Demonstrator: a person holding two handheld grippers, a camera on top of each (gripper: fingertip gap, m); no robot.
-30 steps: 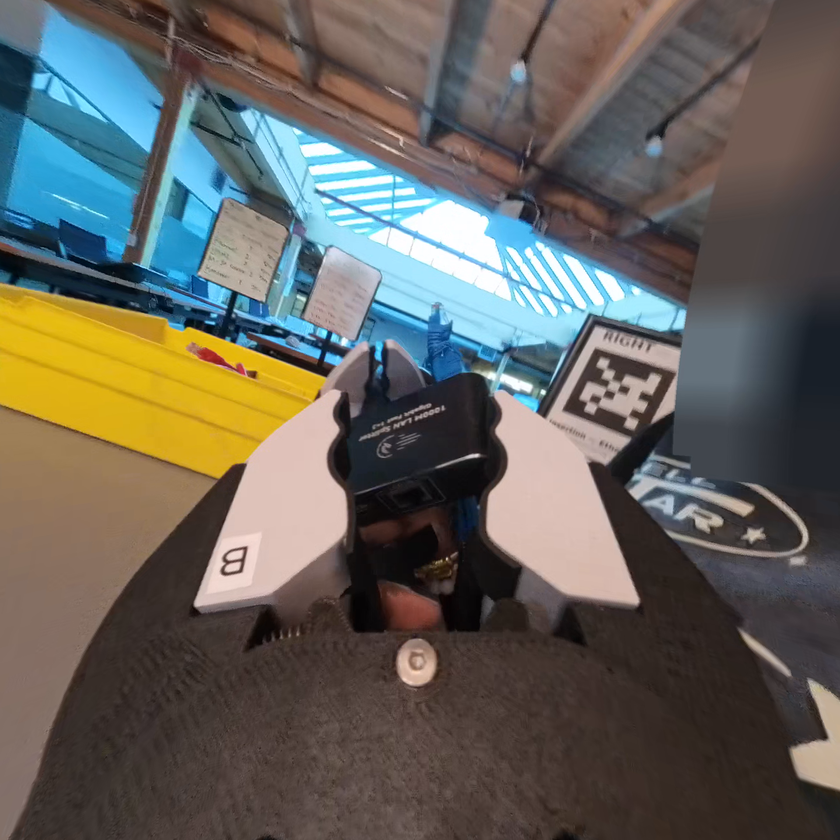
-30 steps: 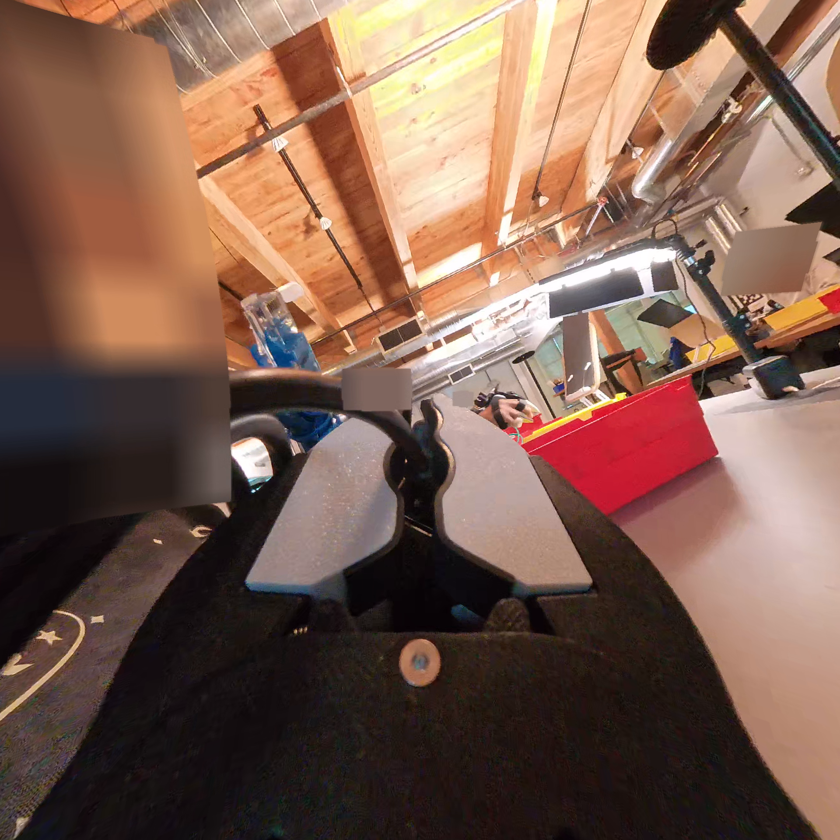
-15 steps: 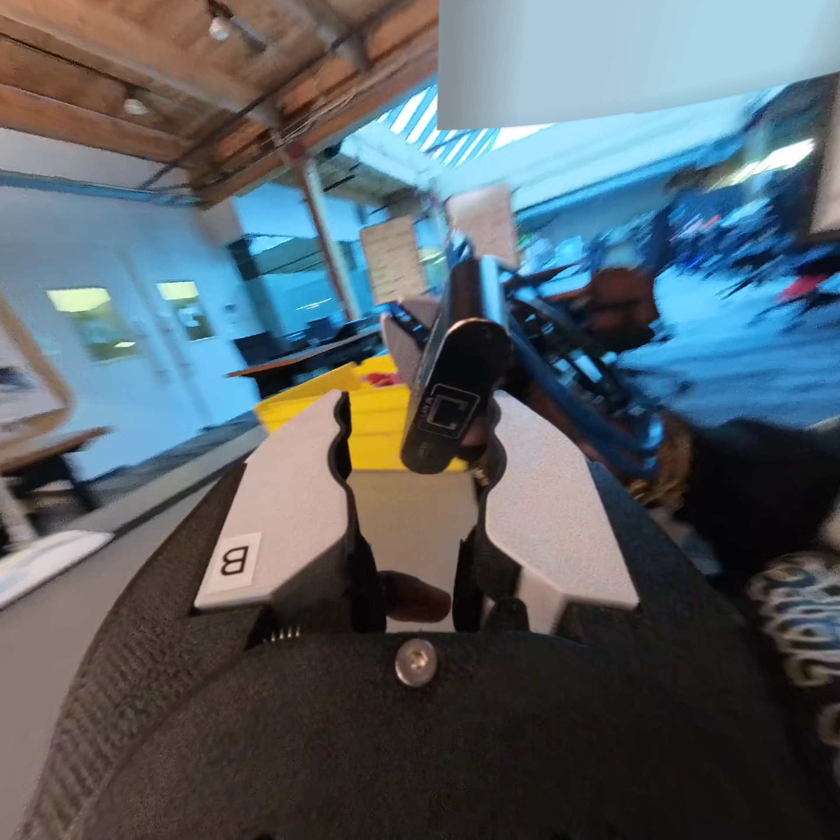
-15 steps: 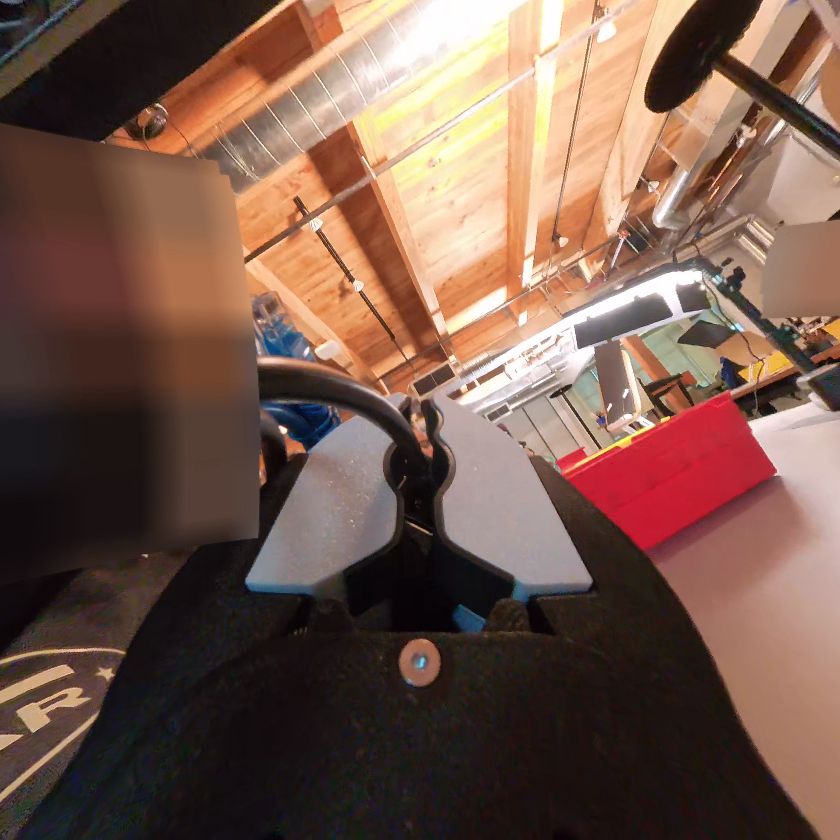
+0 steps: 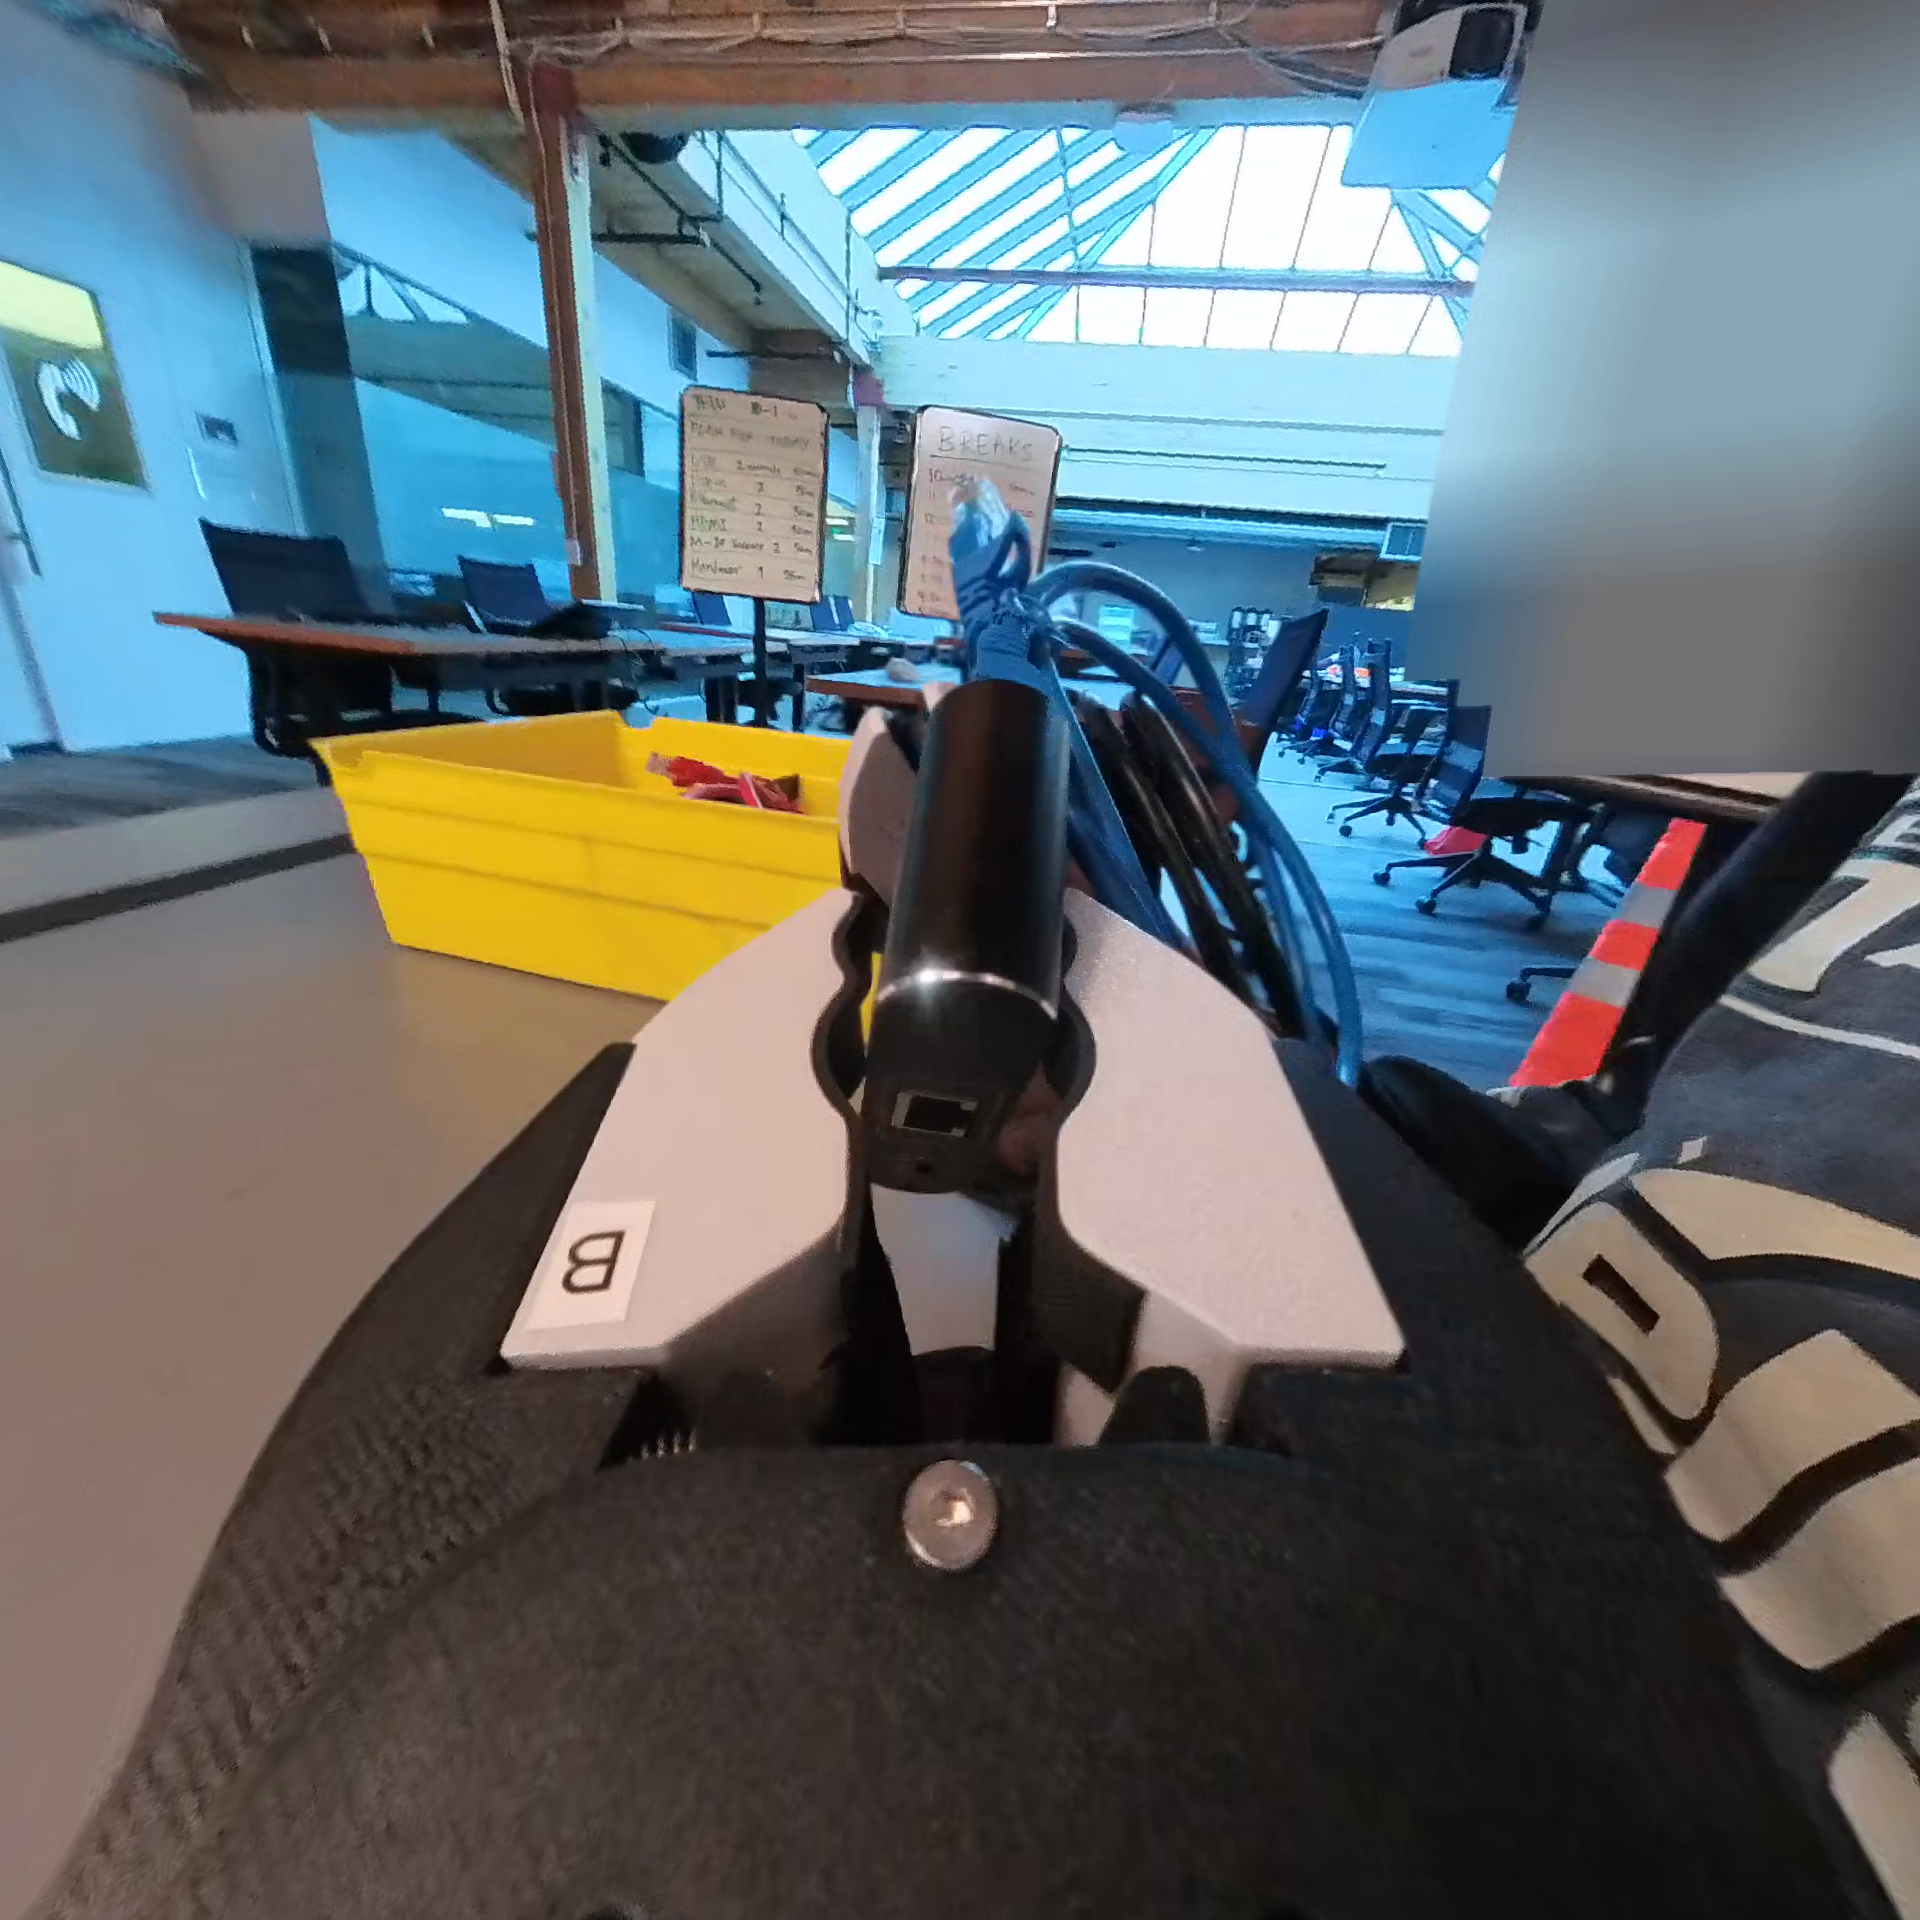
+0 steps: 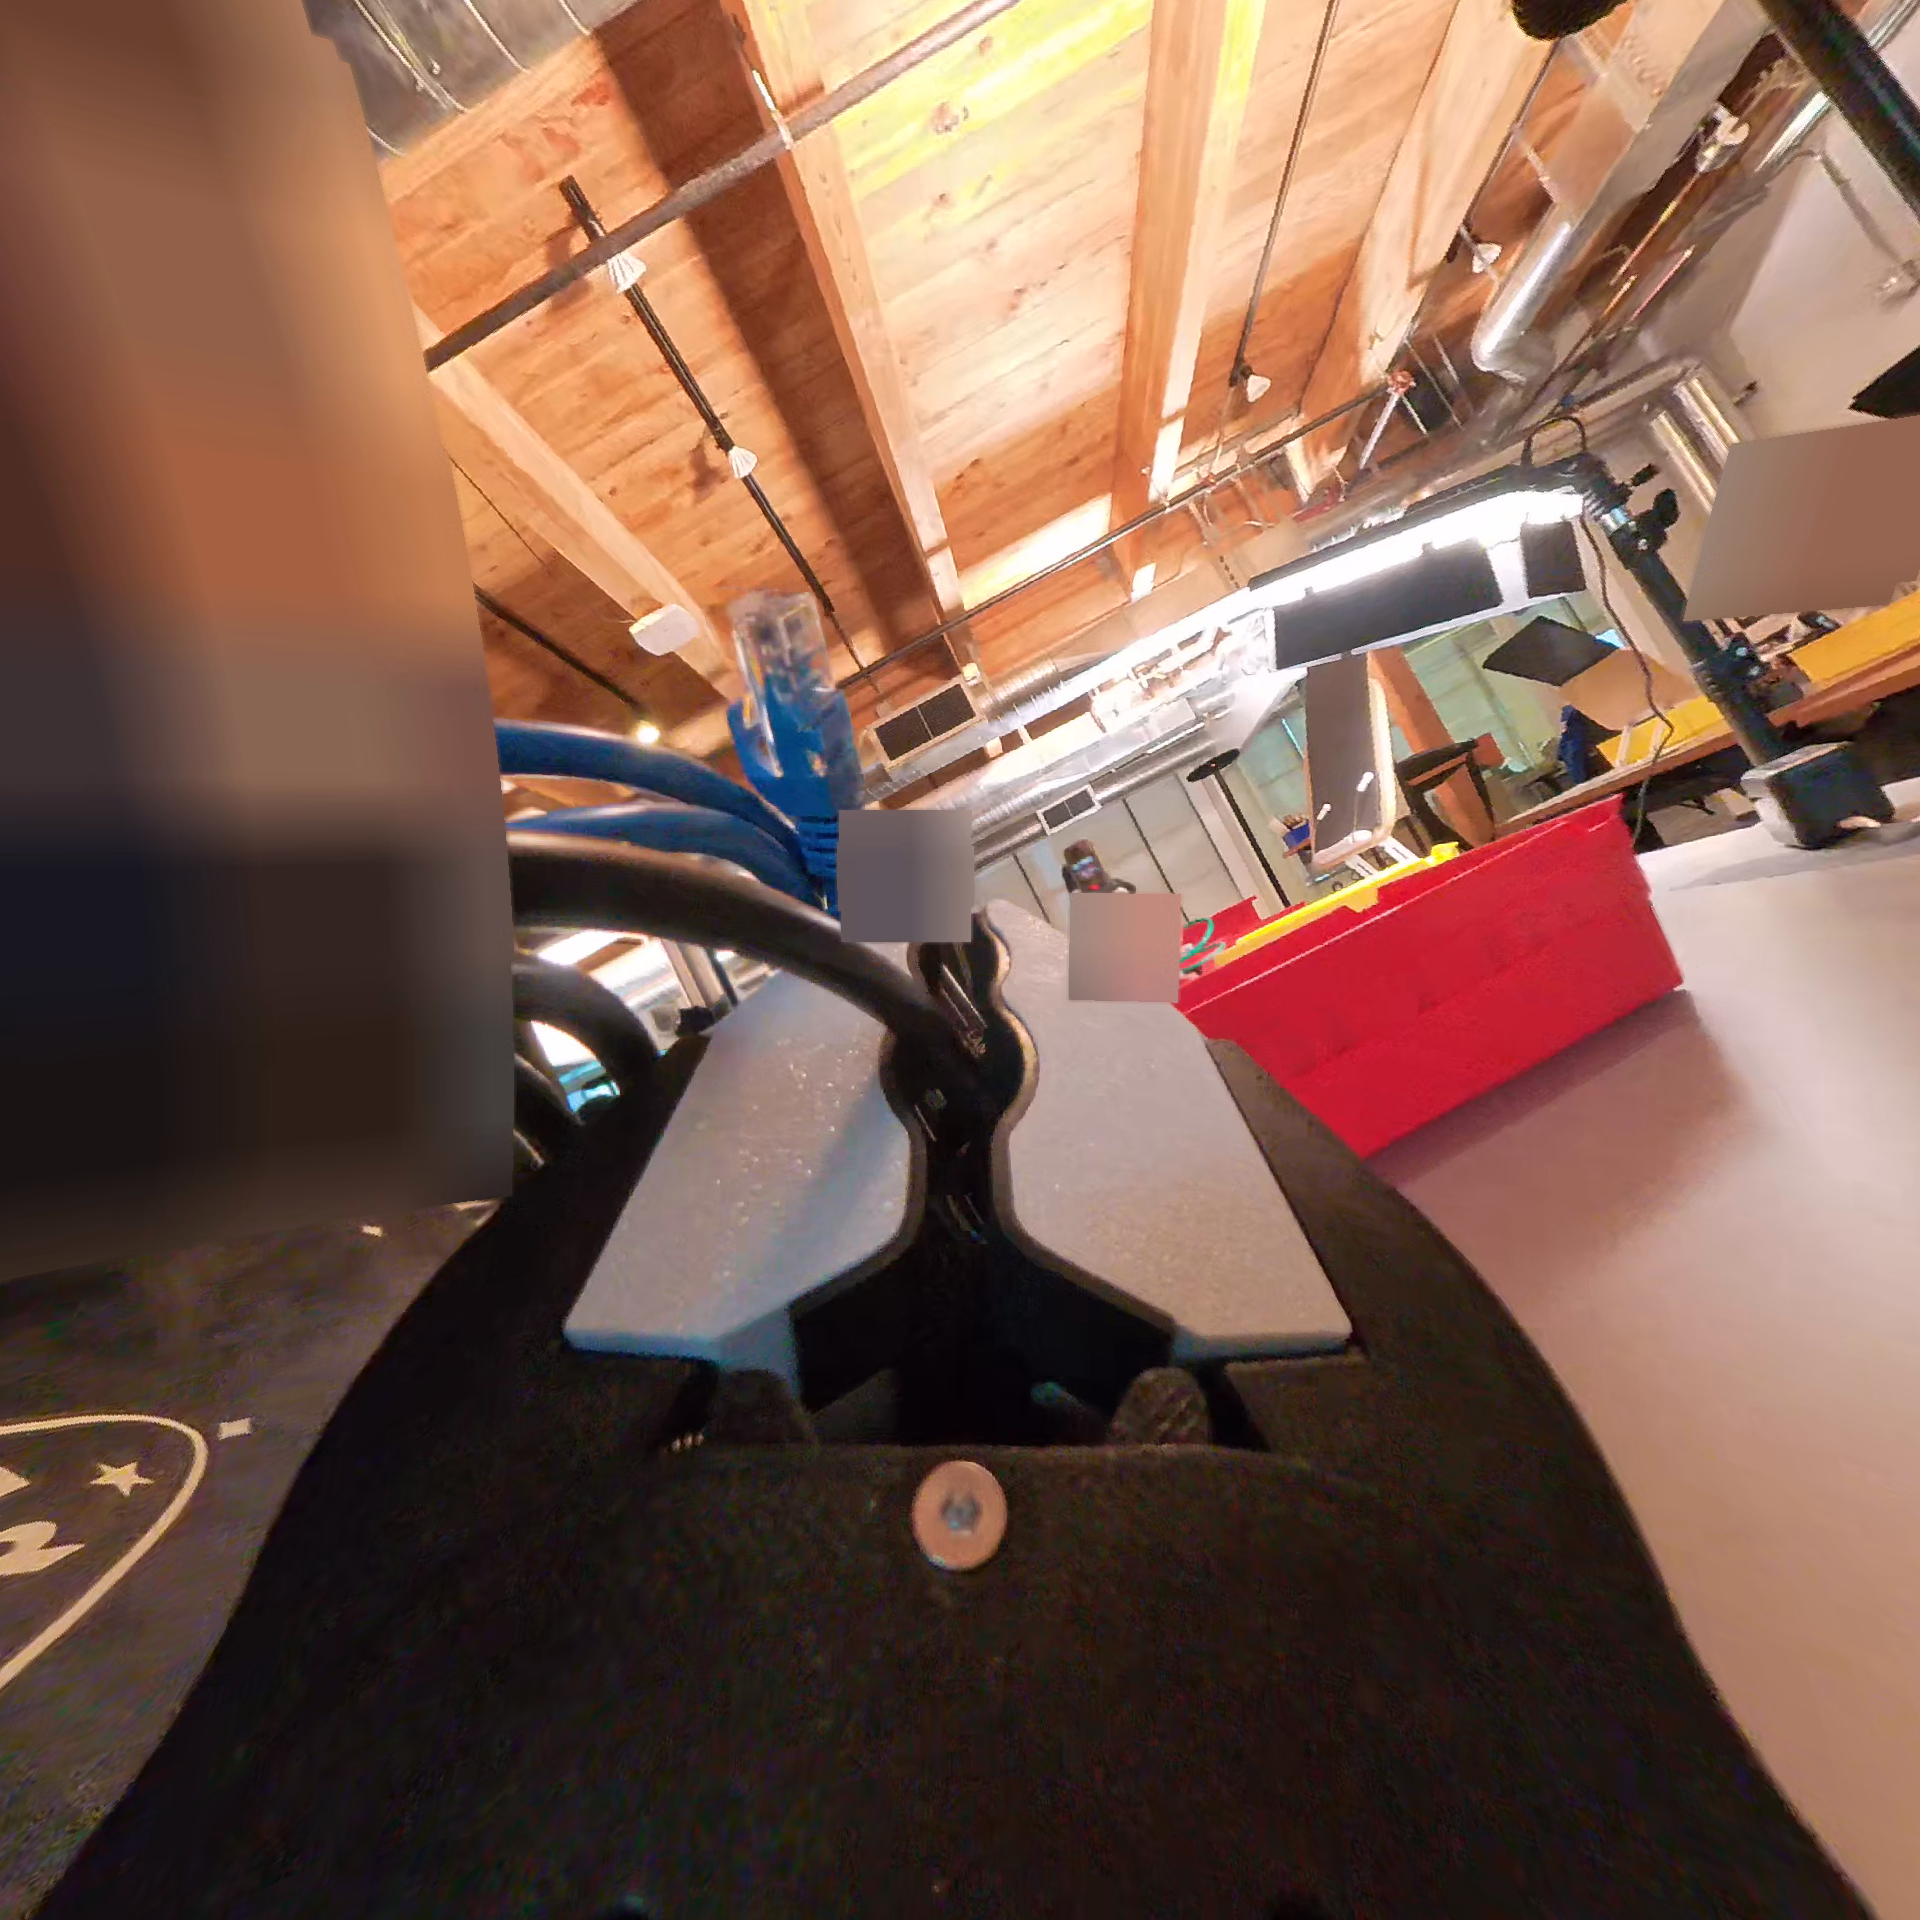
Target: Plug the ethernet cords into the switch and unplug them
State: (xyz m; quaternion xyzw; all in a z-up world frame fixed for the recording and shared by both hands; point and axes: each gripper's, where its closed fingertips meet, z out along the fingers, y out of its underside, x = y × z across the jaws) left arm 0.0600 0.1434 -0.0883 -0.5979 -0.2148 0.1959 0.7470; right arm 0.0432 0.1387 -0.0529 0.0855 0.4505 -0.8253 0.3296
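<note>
My left gripper (image 5: 966,831) is shut on the black switch (image 5: 982,935). The switch stands on edge between the grey fingers (image 5: 727,1143), with an empty port facing the camera. Blue ethernet cords (image 5: 1236,790) and black cords loop behind it, and a blue cord's clear plug (image 5: 979,525) sticks up. My right gripper (image 6: 961,977) is shut on a black cord (image 6: 727,914) that arcs off to the left. In the right wrist view the blue cords (image 6: 644,769) and the upright clear plug (image 6: 777,665) sit just left of its fingertips.
A yellow bin (image 5: 582,862) stands on the grey table (image 5: 208,1091) ahead of my left gripper. A red bin (image 6: 1455,966) sits right of my right gripper, with a light stand (image 6: 1704,665) behind it. A person's dark printed shirt (image 5: 1766,1247) is close on the right. The grippers are tip to tip, or close to it.
The left view has swung level and the switch has turned from flat to on edge in the fingers. The right gripper stays shut on the black cord, and the blue cords have come into its view.
</note>
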